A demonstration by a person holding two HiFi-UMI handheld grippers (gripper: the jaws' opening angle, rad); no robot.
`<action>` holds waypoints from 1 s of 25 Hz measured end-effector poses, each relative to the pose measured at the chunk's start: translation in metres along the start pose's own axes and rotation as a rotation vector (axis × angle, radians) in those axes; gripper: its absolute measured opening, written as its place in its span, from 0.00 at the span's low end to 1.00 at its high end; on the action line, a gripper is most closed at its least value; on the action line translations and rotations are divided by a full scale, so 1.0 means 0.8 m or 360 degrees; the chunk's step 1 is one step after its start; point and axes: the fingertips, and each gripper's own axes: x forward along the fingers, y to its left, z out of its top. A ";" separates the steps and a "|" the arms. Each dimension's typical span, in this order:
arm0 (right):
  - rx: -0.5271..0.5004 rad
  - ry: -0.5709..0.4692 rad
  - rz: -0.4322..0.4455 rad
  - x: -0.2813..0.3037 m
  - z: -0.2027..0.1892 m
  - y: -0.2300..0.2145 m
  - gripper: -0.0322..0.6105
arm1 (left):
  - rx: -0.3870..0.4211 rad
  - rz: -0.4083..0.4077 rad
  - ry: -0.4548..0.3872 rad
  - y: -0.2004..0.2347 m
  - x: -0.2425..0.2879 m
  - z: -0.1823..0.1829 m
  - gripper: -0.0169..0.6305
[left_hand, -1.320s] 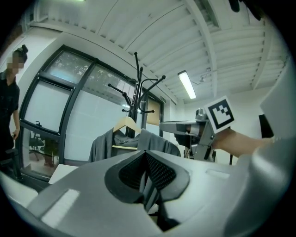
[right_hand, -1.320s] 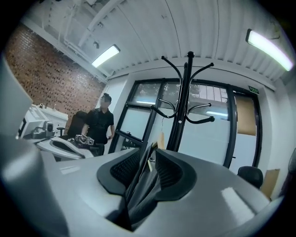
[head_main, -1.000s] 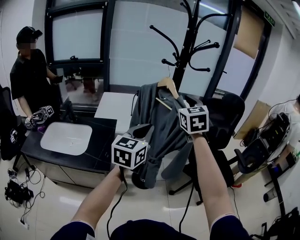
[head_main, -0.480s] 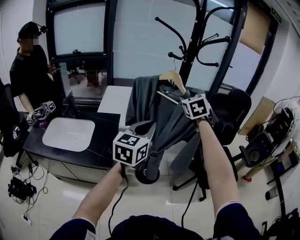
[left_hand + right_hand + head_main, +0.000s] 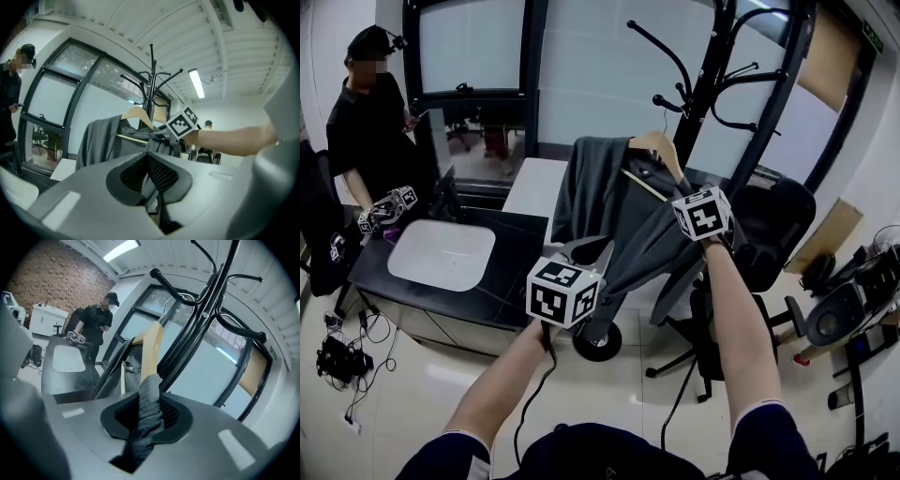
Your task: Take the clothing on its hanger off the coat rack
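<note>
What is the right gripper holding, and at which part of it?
The right gripper, whose jaws have just been closing, holds the grey garment by the shoulder fabric that lies over one end of the wooden hanger.

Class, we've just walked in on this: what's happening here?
A person works two handheld grippers at a grey garment on a wooden hanger, hung on the black coat rack. The right gripper has just been closing its jaws and now pinches the cloth at the hanger's end. The left gripper is by the garment's lower part; whether it holds cloth is unclear.
</note>
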 end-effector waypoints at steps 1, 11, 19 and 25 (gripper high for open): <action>0.0007 0.0000 0.0005 0.000 0.001 0.000 0.13 | -0.0007 0.0006 0.0001 0.002 0.000 -0.001 0.05; -0.0006 -0.0028 0.0026 -0.016 0.022 -0.006 0.13 | 0.0009 0.0001 -0.0003 -0.005 -0.002 0.005 0.05; -0.0041 -0.0013 0.0025 -0.021 0.052 -0.007 0.13 | 0.0017 0.0026 -0.0010 -0.008 -0.022 0.008 0.05; -0.0011 0.0029 0.0051 -0.003 0.047 0.009 0.13 | 0.0021 0.0070 -0.0006 0.008 -0.041 0.010 0.05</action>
